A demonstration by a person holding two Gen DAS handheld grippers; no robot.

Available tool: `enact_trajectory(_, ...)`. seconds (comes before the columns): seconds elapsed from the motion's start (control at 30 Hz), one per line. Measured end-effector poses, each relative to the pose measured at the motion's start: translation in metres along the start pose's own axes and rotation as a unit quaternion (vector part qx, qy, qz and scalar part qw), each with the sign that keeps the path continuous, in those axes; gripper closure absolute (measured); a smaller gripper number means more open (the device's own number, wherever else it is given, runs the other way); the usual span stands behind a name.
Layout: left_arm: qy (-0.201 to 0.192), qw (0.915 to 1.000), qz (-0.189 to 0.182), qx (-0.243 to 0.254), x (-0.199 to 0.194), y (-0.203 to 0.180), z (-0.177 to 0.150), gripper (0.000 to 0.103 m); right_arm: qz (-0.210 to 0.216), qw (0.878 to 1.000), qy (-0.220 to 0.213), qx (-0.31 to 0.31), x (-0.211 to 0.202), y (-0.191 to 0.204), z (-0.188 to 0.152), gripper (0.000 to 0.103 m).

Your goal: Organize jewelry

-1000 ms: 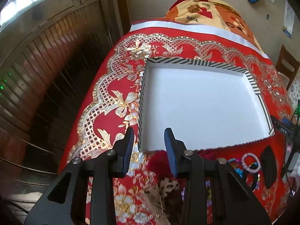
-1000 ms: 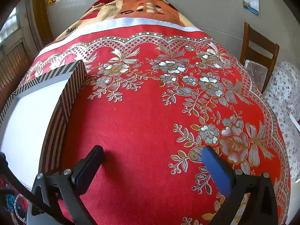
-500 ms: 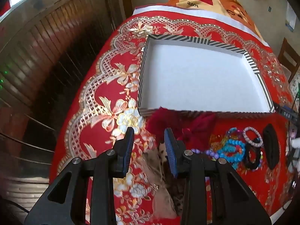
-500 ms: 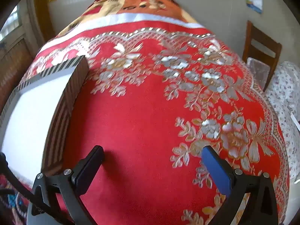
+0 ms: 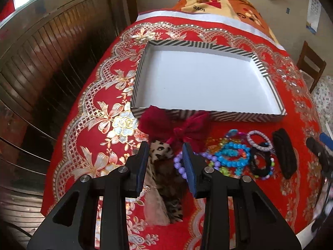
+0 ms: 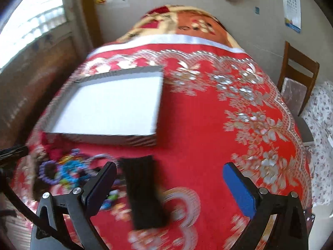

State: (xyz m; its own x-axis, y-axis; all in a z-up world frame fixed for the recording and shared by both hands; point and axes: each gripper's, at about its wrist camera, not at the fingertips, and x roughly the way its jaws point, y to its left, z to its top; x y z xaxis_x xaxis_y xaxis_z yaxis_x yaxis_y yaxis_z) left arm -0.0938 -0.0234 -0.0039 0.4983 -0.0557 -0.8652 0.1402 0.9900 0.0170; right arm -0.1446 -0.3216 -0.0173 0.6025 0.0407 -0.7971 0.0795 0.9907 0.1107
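Well, both the left gripper [image 5: 165,156] and the right gripper [image 6: 168,179] hover with jaws apart, holding nothing; the beaded bracelets [image 5: 233,156] lie heaped just near of the striped tray [image 5: 208,115].

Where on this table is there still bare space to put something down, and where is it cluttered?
The white inside of the striped-rimmed shallow box is bare. So is the red floral tablecloth to the right of the box, toward the wooden chair. It is crowded in front of the box: dark red bow, blue bead bracelet, black flat pouch.
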Motion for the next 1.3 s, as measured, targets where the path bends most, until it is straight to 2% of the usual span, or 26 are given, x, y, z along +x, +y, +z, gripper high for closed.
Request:
enact_trajectory(0.13,-0.007,1.0,-0.004,0.002,-0.007,-0.005,-0.007,0.071,0.023,1.0,-0.002,0.01,-0.018,0.022,-0.001,0.001)
enact_trajectory(0.2,-0.008,1.0,-0.004,0.004,-0.01,-0.008,-0.009,0.07,0.02,1.0,-0.003,0.007,-0.028,0.037,-0.011,0.001)
enact_trajectory(0.5,-0.006,0.9998,-0.014,-0.01,-0.021,-0.015,-0.024,0.07,0.009,1.0,-0.003,-0.028,-0.042,0.073,-0.017,0.001)
enact_trajectory(0.97,-0.011,0.9995,-0.01,-0.027,-0.035,-0.009,-0.032,0.07,0.02,0.999,-0.011,-0.039,-0.055,0.081,-0.015,0.001)
enact_trajectory(1.3,-0.014,0.9995,-0.009,-0.028,-0.041,-0.011,-0.033,0.07,0.032,0.999,-0.012,-0.018,-0.057,0.077,-0.013,0.001)
